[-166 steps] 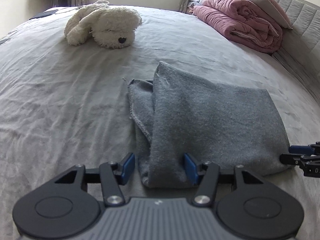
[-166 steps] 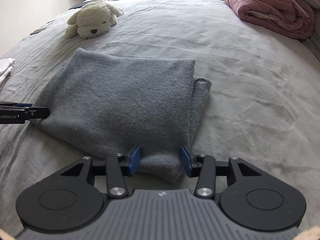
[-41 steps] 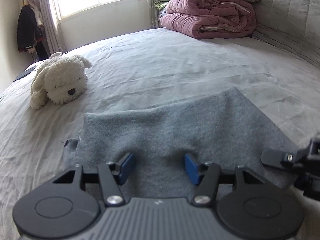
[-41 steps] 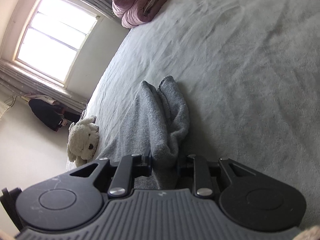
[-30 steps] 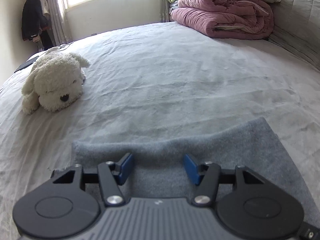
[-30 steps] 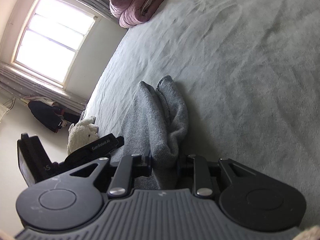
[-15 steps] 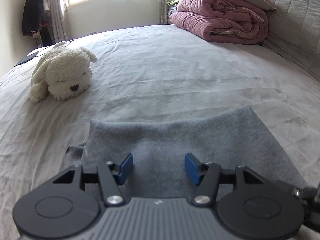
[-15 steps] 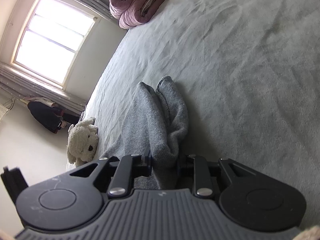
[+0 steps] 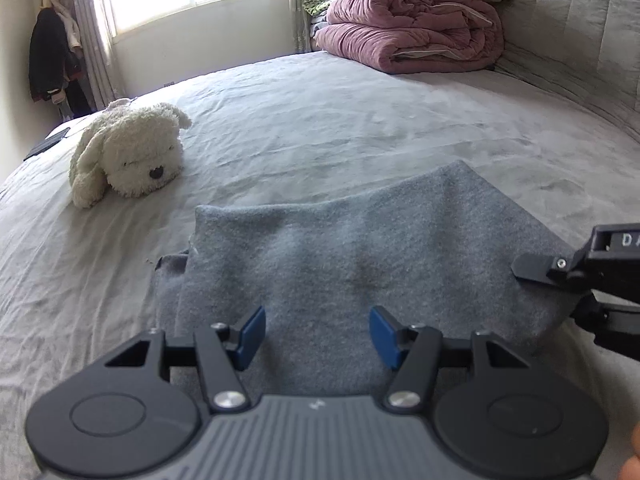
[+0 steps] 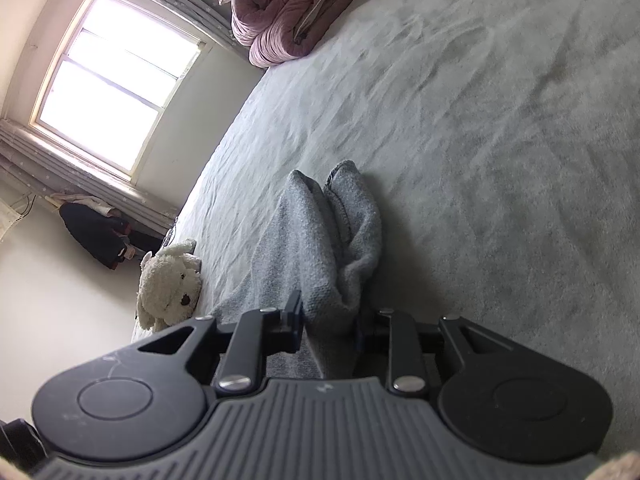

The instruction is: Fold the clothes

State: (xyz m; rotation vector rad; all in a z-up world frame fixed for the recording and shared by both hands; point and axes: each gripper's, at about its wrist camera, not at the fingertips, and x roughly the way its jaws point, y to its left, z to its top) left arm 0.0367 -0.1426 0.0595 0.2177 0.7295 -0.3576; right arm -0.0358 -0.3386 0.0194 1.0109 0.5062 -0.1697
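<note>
A folded grey garment [image 9: 360, 248] lies on the grey bed sheet [image 9: 360, 120]. My left gripper [image 9: 317, 334] is open and empty, hovering over the garment's near edge. My right gripper [image 10: 328, 326] is turned on its side and shut on the garment's [image 10: 320, 240] right edge, where the folded layers bunch up between its jaws. It shows in the left wrist view [image 9: 560, 270] at the garment's right side.
A white plush dog [image 9: 128, 152] lies on the bed at the far left. A folded pink duvet [image 9: 412, 36] with a pillow sits at the head of the bed by the padded headboard [image 9: 580, 28]. A window [image 10: 108, 76] and hanging dark clothes [image 9: 52, 60] are beyond.
My left gripper has pulled back and risen a little over the garment, staying open. My right gripper keeps its hold on the garment's right edge and shows again in the left wrist view.
</note>
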